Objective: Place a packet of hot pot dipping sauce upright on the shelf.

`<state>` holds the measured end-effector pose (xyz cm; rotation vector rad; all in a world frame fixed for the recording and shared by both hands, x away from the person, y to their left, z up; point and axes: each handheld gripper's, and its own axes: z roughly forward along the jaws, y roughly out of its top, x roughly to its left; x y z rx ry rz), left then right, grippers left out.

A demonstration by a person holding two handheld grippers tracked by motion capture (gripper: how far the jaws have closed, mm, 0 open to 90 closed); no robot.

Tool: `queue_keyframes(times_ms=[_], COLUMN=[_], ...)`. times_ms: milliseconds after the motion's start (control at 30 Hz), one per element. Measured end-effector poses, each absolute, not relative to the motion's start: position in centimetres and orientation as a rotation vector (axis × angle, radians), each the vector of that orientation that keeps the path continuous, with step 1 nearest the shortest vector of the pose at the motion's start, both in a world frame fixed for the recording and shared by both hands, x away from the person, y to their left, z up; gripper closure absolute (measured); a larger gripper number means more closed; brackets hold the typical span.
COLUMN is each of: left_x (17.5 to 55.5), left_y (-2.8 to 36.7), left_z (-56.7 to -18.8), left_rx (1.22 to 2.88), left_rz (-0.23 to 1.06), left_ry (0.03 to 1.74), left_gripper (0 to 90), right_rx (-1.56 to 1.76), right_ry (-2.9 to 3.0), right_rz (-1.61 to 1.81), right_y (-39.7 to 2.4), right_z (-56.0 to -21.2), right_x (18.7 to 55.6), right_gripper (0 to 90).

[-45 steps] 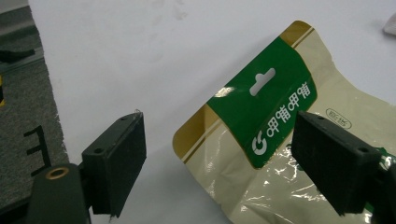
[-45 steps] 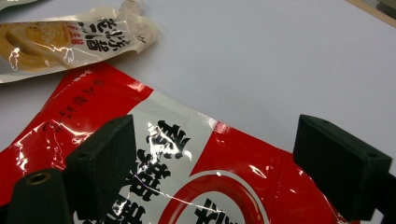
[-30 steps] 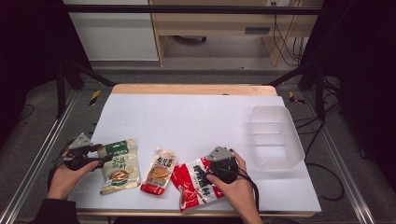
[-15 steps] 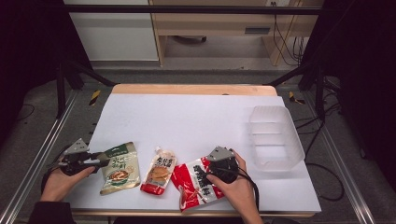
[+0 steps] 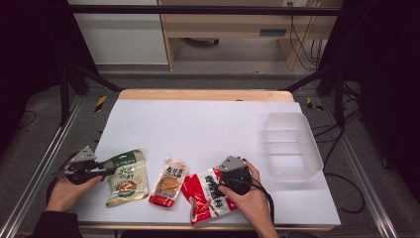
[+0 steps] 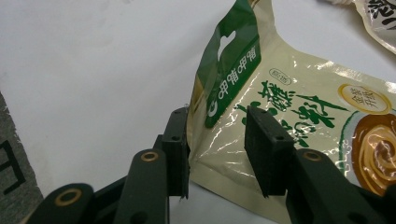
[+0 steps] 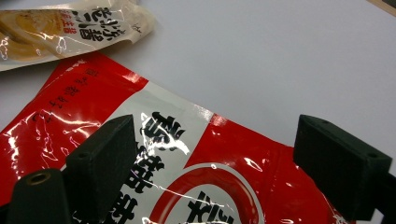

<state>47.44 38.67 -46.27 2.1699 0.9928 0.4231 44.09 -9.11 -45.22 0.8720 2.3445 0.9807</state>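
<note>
Left gripper (image 6: 217,154) jaws, which have just been closing, stand around the corner of a green-and-cream packet (image 6: 299,121) lying at the front left of the white table (image 5: 208,124); one pad touches its edge, the other stands slightly off it. Right gripper (image 7: 215,163) hovers with jaws wide apart over a red packet (image 7: 196,182) at the front edge. Between the two lies a smaller orange packet (image 5: 170,181). Well to the right sits a clear plastic tray (image 5: 291,146).
</note>
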Motion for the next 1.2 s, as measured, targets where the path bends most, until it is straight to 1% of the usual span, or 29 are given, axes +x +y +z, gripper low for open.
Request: queue_keyframes(times_ms=[33, 67, 133, 267, 300, 433, 500, 667, 800, 933, 1033, 1067, 1200], left_x=[47.5, 47.5, 47.6, 47.7, 47.8, 48.0, 47.9, 47.4, 46.0, 44.9, 44.3, 43.6, 42.1], left_y=[38.8, 38.8, 38.9, 38.6, 38.4, 38.4, 38.5, 39.1, 39.4, 38.9, 38.5, 38.2, 37.6], left_z=[-46.3, -46.3, -46.4, -46.4, -46.4, -46.3, -46.0, -45.0, -41.8, -39.3, -38.2, -37.0, -34.6], left_rx=[2.169, 2.169, 2.169, 2.184, 2.184, 2.194, 2.197, 2.174, 2.110, 2.087, 2.086, 2.095, 2.130], left_rz=[0.413, 0.406, 0.409, 0.418, 0.430, 0.428, 0.428, 0.420, 0.453, 0.449, 0.448, 0.454, 0.477], left_ry=[0.991, 0.993, 1.009, 1.011, 1.025, 1.036, 1.033, 1.038, 1.002, 0.948, 0.909, 0.871, 0.796], left_gripper=[64.4, 68.0, 71.5, 72.8, 74.3, 85.6, 89.1, 90.0, 90.0, 90.0, 90.0, 90.0, 90.0], right_rx=[0.876, 0.874, 0.870, 0.871, 0.873, 0.870, 0.870, 0.864, 0.866, 0.863, 0.856, 0.851, 0.850], right_ry=[2.344, 2.346, 2.343, 2.342, 2.341, 2.344, 2.342, 2.338, 2.335, 2.344, 2.349, 2.350, 2.355], right_rz=[0.979, 0.977, 0.980, 0.983, 0.980, 0.974, 0.975, 0.979, 0.981, 0.984, 0.987, 0.990, 0.992], right_y=[-9.1, -9.1, -9.1, -9.2, -9.2, -9.2, -9.1, -9.2, -9.5, -9.4, -9.3, -9.3, -9.3], right_z=[-45.2, -45.3, -45.2, -45.3, -45.2, -45.3, -45.3, -45.1, -45.0, -45.0, -45.1, -45.1, -45.0], right_x=[44.1, 44.1, 44.1, 44.2, 44.2, 44.1, 44.1, 44.1, 44.2, 44.2, 44.1, 44.1, 44.0], right_gripper=[13.9, 13.9, 13.9, 13.8, 13.9, 13.8, 13.9, 13.6, 13.5, 13.3, 13.0, 13.1, 13.3])
